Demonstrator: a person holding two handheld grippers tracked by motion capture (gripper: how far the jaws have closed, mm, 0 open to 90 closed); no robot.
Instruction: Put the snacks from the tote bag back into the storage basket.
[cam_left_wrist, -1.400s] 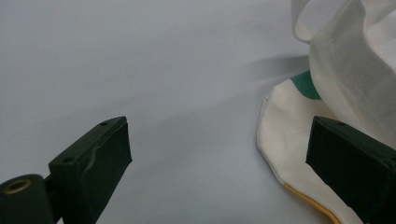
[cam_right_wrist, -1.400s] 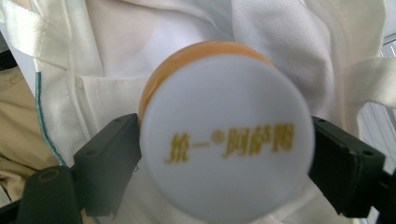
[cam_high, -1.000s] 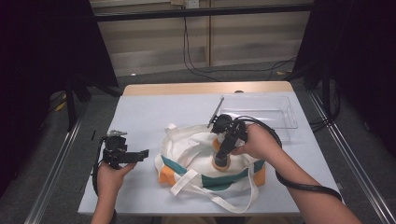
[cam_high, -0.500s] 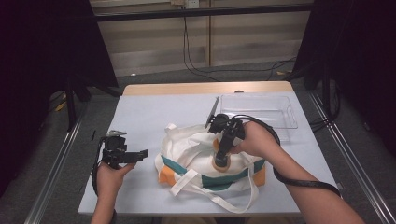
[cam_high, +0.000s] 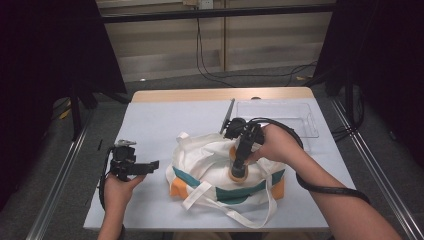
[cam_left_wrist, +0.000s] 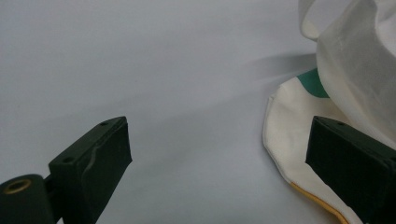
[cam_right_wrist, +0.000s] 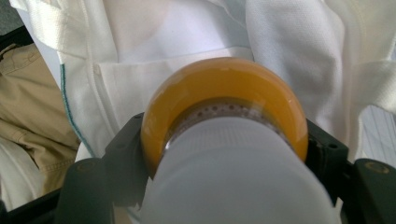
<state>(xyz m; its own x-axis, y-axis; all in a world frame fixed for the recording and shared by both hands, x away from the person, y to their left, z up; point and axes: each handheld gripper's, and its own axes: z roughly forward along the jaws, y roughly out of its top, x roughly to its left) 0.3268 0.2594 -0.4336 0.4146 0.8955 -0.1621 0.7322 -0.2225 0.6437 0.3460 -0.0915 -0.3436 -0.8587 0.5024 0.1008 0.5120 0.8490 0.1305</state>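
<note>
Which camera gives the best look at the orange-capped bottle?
The right gripper view: the bottle sits close up, clamped in the right tool. In the high view it is small, above the tote bag.

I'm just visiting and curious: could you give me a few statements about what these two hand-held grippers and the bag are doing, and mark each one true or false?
1. The right gripper is shut on a bottle with an orange cap. True.
2. The left gripper grips the cloth bag. False: its jaws stand open over the table, with nothing between them and the bag's edge beside one jaw.
3. The bag is white with teal and orange parts. True.
4. The clear tray holds the bottle. False: the bottle is over the bag, and the tray lies at the table's far right.
5. The bag hangs in the air. False: it lies on the table.
</note>
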